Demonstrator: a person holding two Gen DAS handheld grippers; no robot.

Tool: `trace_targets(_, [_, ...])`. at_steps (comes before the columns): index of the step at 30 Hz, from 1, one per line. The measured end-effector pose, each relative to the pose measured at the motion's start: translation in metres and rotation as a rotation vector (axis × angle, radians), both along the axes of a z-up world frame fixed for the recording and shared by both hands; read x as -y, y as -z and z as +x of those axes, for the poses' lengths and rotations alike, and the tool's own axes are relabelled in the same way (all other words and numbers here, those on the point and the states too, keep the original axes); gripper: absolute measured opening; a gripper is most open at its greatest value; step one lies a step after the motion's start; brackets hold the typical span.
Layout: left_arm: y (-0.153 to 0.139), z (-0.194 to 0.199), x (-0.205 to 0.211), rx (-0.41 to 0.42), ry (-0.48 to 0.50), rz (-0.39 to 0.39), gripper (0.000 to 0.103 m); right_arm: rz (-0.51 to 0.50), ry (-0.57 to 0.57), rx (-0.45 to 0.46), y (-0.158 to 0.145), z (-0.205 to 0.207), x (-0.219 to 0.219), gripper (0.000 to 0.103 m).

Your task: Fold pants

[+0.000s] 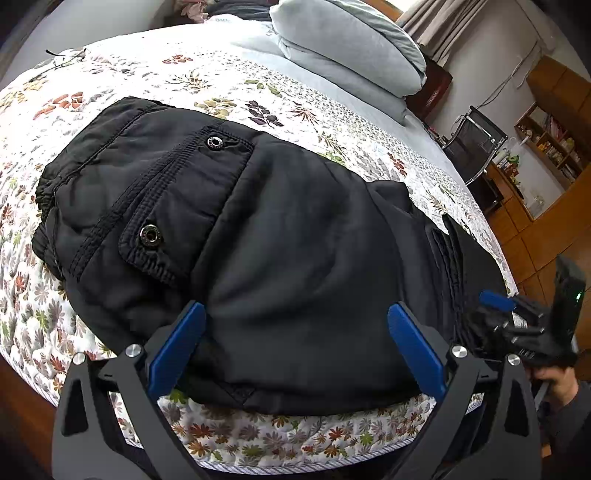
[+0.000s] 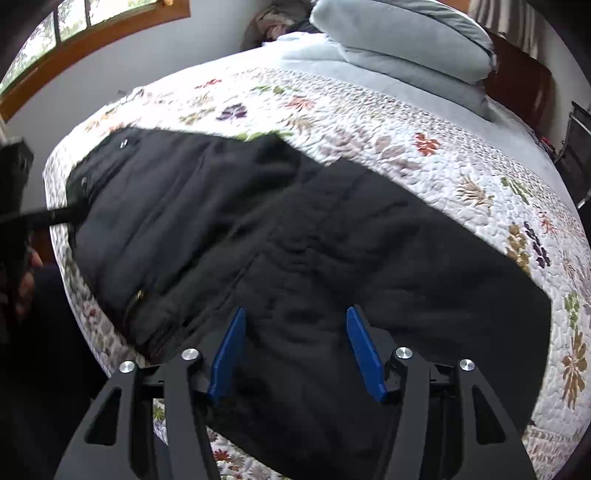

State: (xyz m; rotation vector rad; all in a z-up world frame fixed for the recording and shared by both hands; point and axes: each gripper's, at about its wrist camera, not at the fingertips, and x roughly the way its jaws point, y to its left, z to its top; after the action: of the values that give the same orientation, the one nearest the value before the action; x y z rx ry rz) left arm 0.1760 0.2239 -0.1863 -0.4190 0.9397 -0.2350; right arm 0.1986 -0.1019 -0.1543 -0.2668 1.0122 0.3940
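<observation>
My black pants (image 1: pixel 258 258) lie flat on the flowered quilt (image 1: pixel 221 85) of the bed, near its front edge, running sideways across it.

From my left wrist I see the waist end sharply: the gathered elastic band (image 1: pixel 46 192) at the far left, and a back pocket flap with two metal snaps (image 1: pixel 149 235). Off to the right the cloth narrows into a bunched, folded edge, and there my right gripper (image 1: pixel 496 301) shows with one blue finger beside the pants, my hand (image 1: pixel 557 384) below it. Past the bed stand a black chair (image 1: pixel 476 140) and a wooden shelf (image 1: pixel 550 136) against the wall.

From my right wrist the picture is blurred. It shows the leg part of the pants (image 2: pixel 332 258) spread wide beneath me, the waist far off to the left, and a window (image 2: pixel 74 22) with a wooden frame above it. A grey folded duvet (image 2: pixel 406 40) sits at the head of the bed in both views.

My left gripper (image 1: pixel 295 317) is spread wide, its blue fingers (image 1: pixel 177 350) over the lower edge of the pants with cloth between them but nothing pinched. My right gripper (image 2: pixel 295 321) is also apart, somewhat narrower, its fingers (image 2: pixel 364 354) over the black cloth; whether they touch it I cannot tell.
</observation>
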Motion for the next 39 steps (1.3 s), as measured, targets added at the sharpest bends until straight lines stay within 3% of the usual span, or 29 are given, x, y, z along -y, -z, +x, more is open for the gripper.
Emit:
trace_targets(5, [0.001, 0.004, 0.004, -0.012, 0.005, 0.018, 0.1, 0.022, -0.013, -0.023, 0.006, -0.003, 0.0, 0.059])
trace_targets(9, [-0.006, 0.001, 0.006, -0.014, -0.005, 0.032, 0.1, 0.123, 0.013, -0.002, -0.023, -0.008, 0.019, 0.058])
trace_targets(14, [-0.023, -0.015, -0.002, -0.002, -0.046, 0.002, 0.1, 0.094, 0.013, -0.052, -0.015, -0.011, 0.03, 0.059])
trace_targets(18, [-0.034, -0.032, -0.027, 0.0, -0.118, -0.08, 0.1, 0.029, -0.031, -0.109, -0.001, -0.008, 0.024, 0.063])
trace_targets(22, [-0.035, -0.046, -0.065, -0.008, -0.223, -0.175, 0.1, 0.056, -0.108, -0.114, -0.037, 0.001, 0.01, 0.064])
trace_targets(23, [-0.033, -0.046, -0.076, -0.025, -0.25, -0.216, 0.1, 0.072, -0.142, -0.118, -0.05, 0.007, 0.003, 0.07])
trace_targets(26, [-0.025, -0.045, -0.099, -0.054, -0.303, -0.332, 0.1, 0.168, -0.282, -0.176, -0.086, 0.034, -0.032, 0.084])
trace_targets(31, [-0.015, -0.036, -0.111, -0.062, -0.378, -0.411, 0.1, 0.205, -0.536, -0.343, -0.117, 0.101, -0.136, 0.091])
trace_targets(33, [-0.007, -0.028, -0.112, -0.088, -0.39, -0.446, 0.1, 0.192, -0.583, -0.401, -0.116, 0.123, -0.174, 0.091])
trace_targets(39, [0.01, -0.013, -0.115, -0.152, -0.462, -0.406, 0.1, 0.181, -0.661, -0.493, -0.084, 0.184, -0.28, 0.091])
